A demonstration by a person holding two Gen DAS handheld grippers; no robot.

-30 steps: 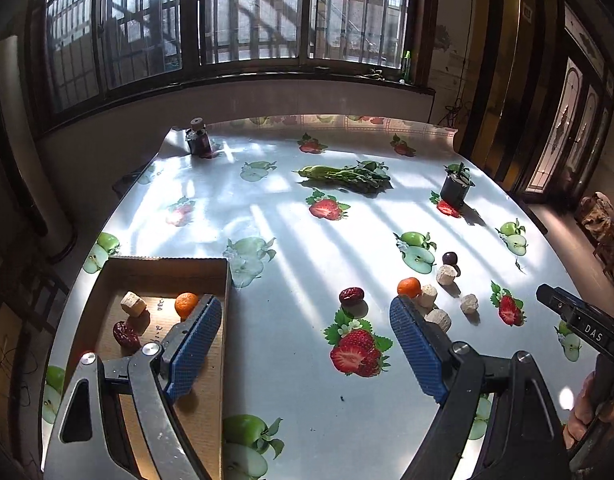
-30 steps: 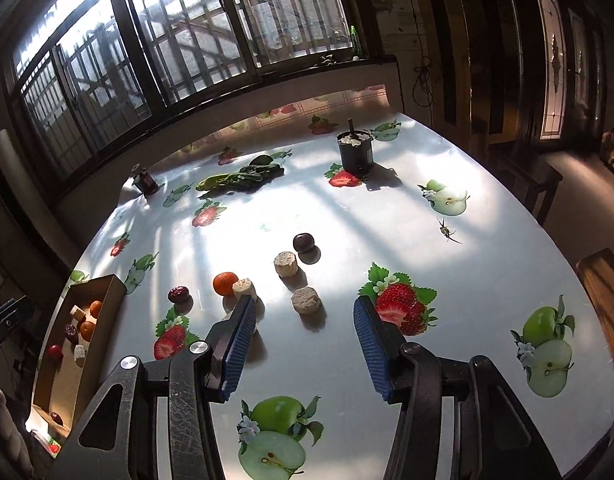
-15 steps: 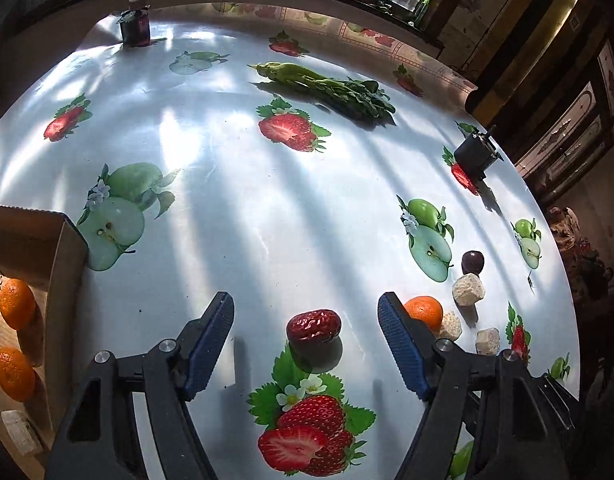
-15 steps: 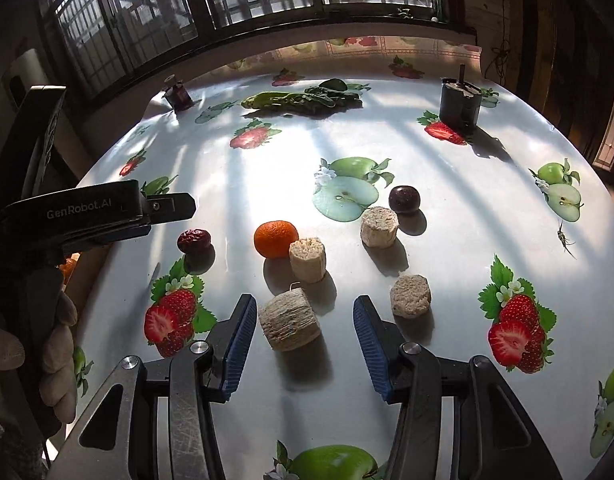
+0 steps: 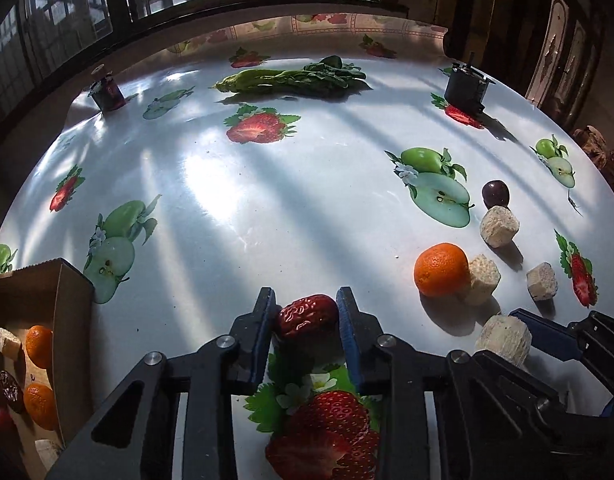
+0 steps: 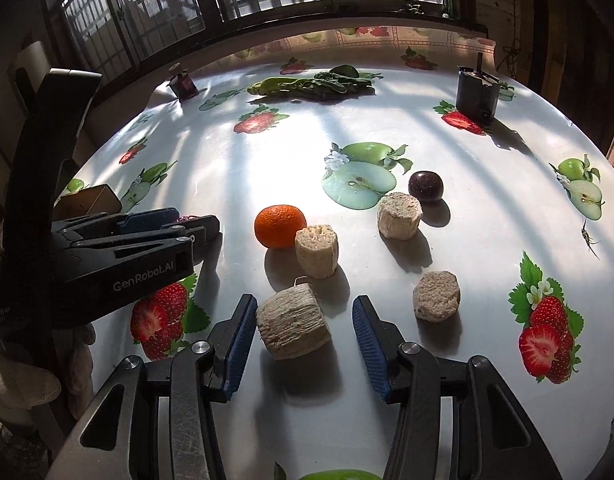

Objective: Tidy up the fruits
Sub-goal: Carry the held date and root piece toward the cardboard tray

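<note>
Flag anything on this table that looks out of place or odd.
A bunch of leafy greens lies loose at the far side, the only vegetable here. The nearest pale chunk lies tipped on its side between the open right tongs. Nothing is spilled.

"GenRobot.AI" on left tool (image 6: 195, 228)

— How many oranges do you count?
— Three. One orange (image 6: 280, 226) is outside the cardboard box (image 5: 73, 320), and two more (image 5: 39, 346) (image 5: 39, 406) are inside it.
— And the pale spongy chunks?
— Four pale chunks (image 6: 399, 216) (image 6: 317, 251) (image 6: 293, 327) (image 6: 436, 296) are outside the box. Inside it I see one (image 5: 7, 343) for sure; more I cannot tell.
— What else is outside the box?
— One red date (image 5: 307, 316) and one dark round fruit (image 6: 425, 186). Far from the box are one bunch of greens (image 5: 295, 76) and two dark pots (image 5: 465, 90) (image 5: 107, 92).
</note>
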